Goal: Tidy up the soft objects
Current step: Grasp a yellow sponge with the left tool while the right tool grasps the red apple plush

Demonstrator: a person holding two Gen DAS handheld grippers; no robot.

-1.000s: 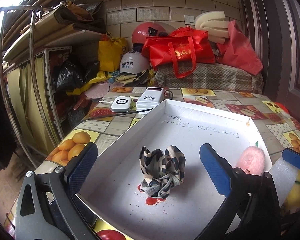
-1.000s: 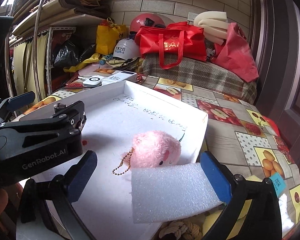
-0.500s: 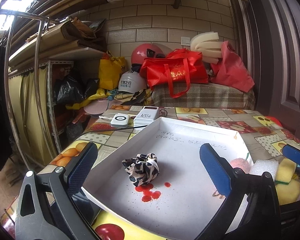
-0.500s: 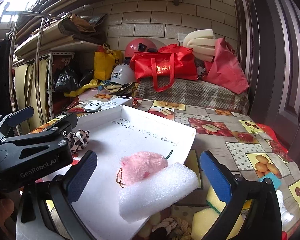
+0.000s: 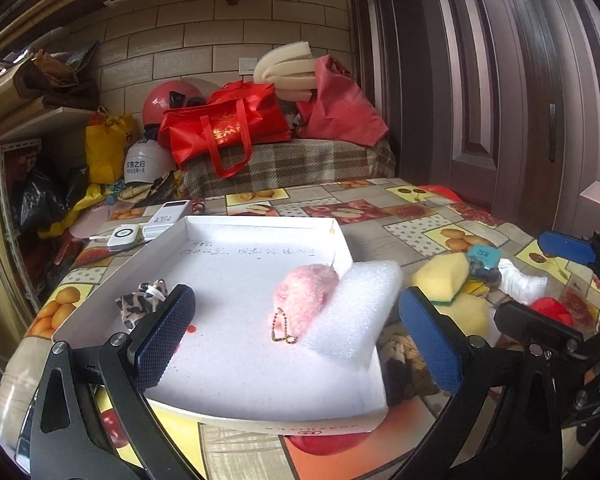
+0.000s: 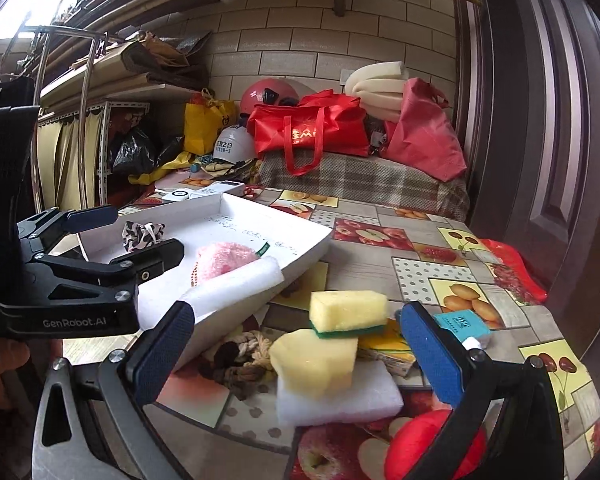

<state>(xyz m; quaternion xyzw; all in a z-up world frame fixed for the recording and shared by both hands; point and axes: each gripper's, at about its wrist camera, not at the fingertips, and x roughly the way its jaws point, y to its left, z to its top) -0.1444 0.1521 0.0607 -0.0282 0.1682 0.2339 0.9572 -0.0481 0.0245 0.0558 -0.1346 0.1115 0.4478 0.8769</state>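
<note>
A white shallow box (image 5: 260, 416) sits on the fruit-pattern table. Inside it lie a leopard-print scrunchie (image 5: 142, 304), a pink fluffy keychain (image 5: 306, 292) and a white foam sheet (image 5: 354, 312) leaning over the box's right wall. My left gripper (image 5: 296, 338) is open and empty at the box's near edge. My right gripper (image 6: 296, 356) is open and empty, to the right of the box, over loose yellow sponges (image 6: 316, 362), a white foam block (image 6: 340, 400), a braided rope toy (image 6: 240, 356) and a red soft thing (image 6: 432, 450). The box (image 6: 308, 254) and foam sheet (image 6: 236, 290) also show there.
A power bank (image 5: 166, 220) and a white round charger (image 5: 122, 236) lie behind the box. A small teal packet (image 6: 462, 326) lies on the table's right. Red bags (image 5: 224, 132), helmets and foam rolls are piled on the plaid bench behind. Shelves stand at left, a door at right.
My right gripper let go of the white foam sheet, which now rests in the box, and pulled back to the right over the sponges. My left gripper drew back and swung right.
</note>
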